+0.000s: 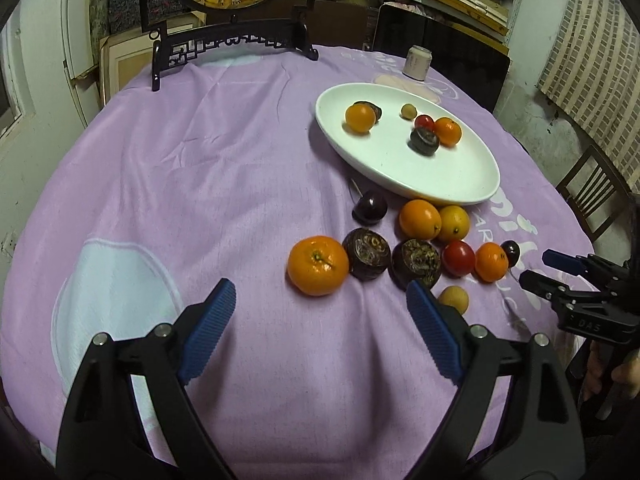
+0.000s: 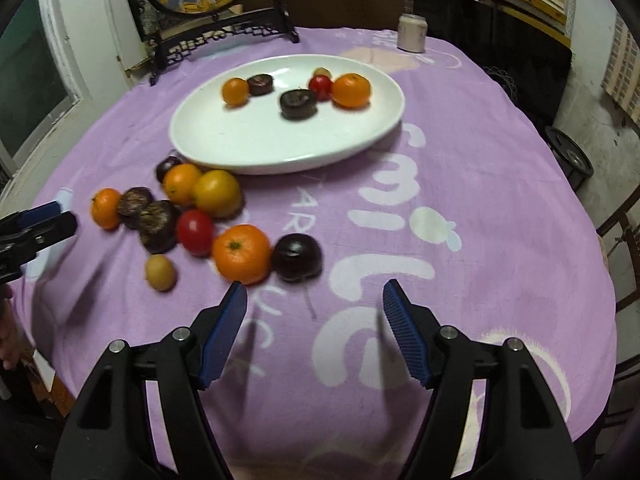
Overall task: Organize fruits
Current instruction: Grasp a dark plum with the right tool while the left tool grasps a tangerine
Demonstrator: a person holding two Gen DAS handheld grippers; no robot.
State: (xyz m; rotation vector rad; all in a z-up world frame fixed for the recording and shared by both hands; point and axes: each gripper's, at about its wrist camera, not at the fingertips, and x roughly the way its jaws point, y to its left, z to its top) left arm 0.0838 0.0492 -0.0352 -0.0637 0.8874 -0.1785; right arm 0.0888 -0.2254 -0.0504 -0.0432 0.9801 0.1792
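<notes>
A white oval plate (image 1: 448,176) (image 2: 240,140) holds several fruits: two oranges, a red tomato, two dark brown fruits and a small yellow one. Several more fruits lie loose on the purple cloth in front of it, among them an orange (image 1: 318,266) (image 2: 106,208), a second orange (image 2: 241,254), a dark plum (image 2: 297,257) and a red tomato (image 2: 195,231). My left gripper (image 1: 320,300) is open and empty, just short of the nearest orange. My right gripper (image 2: 315,300) is open and empty, just short of the orange and plum; it also shows in the left wrist view (image 1: 540,270).
A purple cloth (image 2: 460,208) covers the round table. A dark wooden stand with a round painted screen (image 1: 232,0) stands at the far edge. A small pale jar (image 1: 417,63) sits behind the plate. A wooden chair (image 1: 596,196) stands to the right.
</notes>
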